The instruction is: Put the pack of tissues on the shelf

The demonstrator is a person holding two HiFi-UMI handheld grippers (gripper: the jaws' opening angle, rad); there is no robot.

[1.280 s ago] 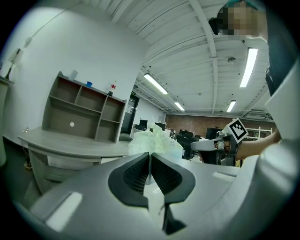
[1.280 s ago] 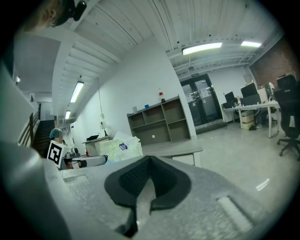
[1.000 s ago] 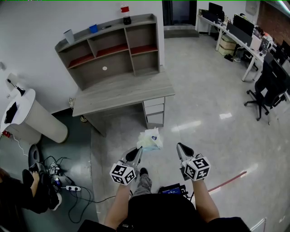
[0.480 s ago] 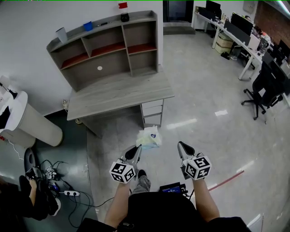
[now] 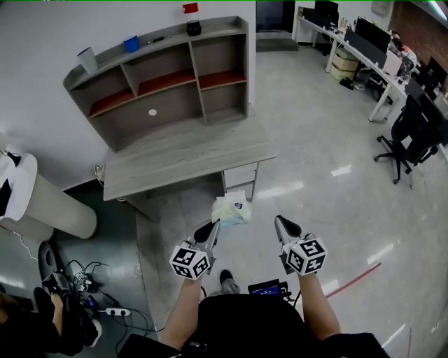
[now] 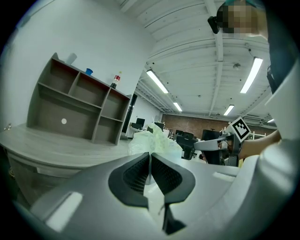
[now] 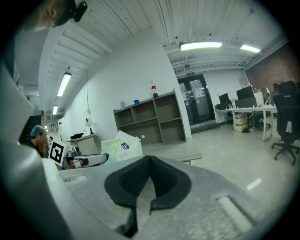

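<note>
The pack of tissues (image 5: pixel 231 209), pale green and white with a blue label, hangs in the air in front of the desk (image 5: pixel 183 158). My left gripper (image 5: pixel 212 228) is shut on its thin lower edge; in the left gripper view the pack (image 6: pixel 153 139) rises just beyond the closed pads (image 6: pixel 138 171). The right gripper (image 5: pixel 281 224) is beside it, apart from the pack, jaws shut with nothing between them (image 7: pixel 150 160). From the right gripper view the pack (image 7: pixel 121 146) shows at the left. The grey shelf (image 5: pixel 162 78) with red-lined compartments stands on the desk's back.
On top of the shelf stand a white cup (image 5: pixel 86 59), a blue cup (image 5: pixel 131 43) and a red-capped bottle (image 5: pixel 192 19). A white cylindrical bin (image 5: pixel 42 204) and floor cables (image 5: pixel 91 294) lie at left. Office desks and a black chair (image 5: pixel 413 129) are at right.
The desk and shelf have drawn closer and lower in the head view. Both grippers keep their pose, the left still holding the tissue pack.
</note>
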